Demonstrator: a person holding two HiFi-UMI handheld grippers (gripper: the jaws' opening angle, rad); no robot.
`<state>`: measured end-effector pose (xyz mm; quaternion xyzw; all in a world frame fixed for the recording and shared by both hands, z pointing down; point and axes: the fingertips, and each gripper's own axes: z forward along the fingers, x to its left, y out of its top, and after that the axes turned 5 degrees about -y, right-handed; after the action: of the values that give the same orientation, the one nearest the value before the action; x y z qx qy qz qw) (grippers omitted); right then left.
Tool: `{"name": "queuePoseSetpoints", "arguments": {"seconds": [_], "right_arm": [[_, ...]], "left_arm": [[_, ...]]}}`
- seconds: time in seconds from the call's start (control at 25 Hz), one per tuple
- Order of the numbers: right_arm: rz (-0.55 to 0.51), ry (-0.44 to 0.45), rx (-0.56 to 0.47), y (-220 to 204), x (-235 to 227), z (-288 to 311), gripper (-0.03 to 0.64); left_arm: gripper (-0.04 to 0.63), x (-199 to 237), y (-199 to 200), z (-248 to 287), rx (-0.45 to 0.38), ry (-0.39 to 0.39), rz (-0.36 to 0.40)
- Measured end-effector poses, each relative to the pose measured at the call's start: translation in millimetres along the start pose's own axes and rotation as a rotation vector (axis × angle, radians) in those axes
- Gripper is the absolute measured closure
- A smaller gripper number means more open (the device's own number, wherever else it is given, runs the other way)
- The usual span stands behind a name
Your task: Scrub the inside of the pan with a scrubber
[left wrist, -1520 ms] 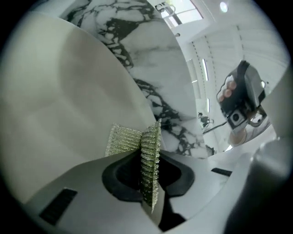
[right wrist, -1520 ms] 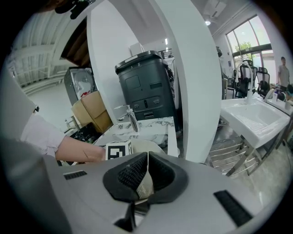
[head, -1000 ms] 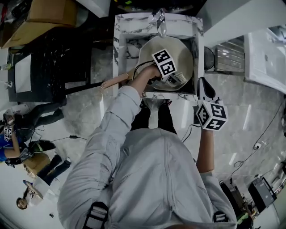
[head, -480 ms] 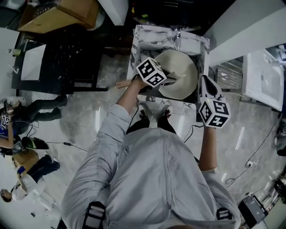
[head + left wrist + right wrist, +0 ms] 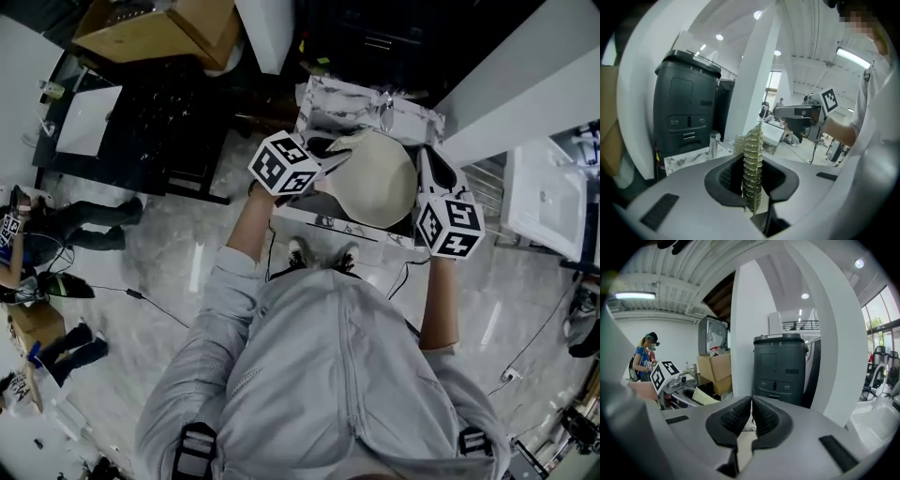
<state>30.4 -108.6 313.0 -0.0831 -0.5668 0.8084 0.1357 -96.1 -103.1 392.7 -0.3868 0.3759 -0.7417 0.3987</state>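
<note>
Left gripper [image 5: 328,156] [image 5: 752,163] is clamped on the gold mesh scrubber [image 5: 751,140], which stands edge-on between the pads, held at the sink's [image 5: 349,94] left edge beside the pan's [image 5: 380,183] left rim; contact with the pan not determinable. The cream pan sits in the sink basin, filling most of it. Right gripper [image 5: 433,174] [image 5: 751,403] is at the sink's right edge, its pads pressed together with nothing seen between them.

Open lab hall: floor cables [image 5: 134,294], cardboard boxes [image 5: 155,28]
</note>
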Motion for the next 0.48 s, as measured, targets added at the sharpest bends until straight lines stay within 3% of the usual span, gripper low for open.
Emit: {"name": "queuePoseSetpoints", "arguments": {"seconds": [0.48], "right_arm": [[-0.166, 0.059, -0.137, 69.5, 30.5, -1.9, 0.578]], "left_arm": [[0.527, 11.1, 73.5, -85.8, -0.240, 0.369, 0.202]]}}
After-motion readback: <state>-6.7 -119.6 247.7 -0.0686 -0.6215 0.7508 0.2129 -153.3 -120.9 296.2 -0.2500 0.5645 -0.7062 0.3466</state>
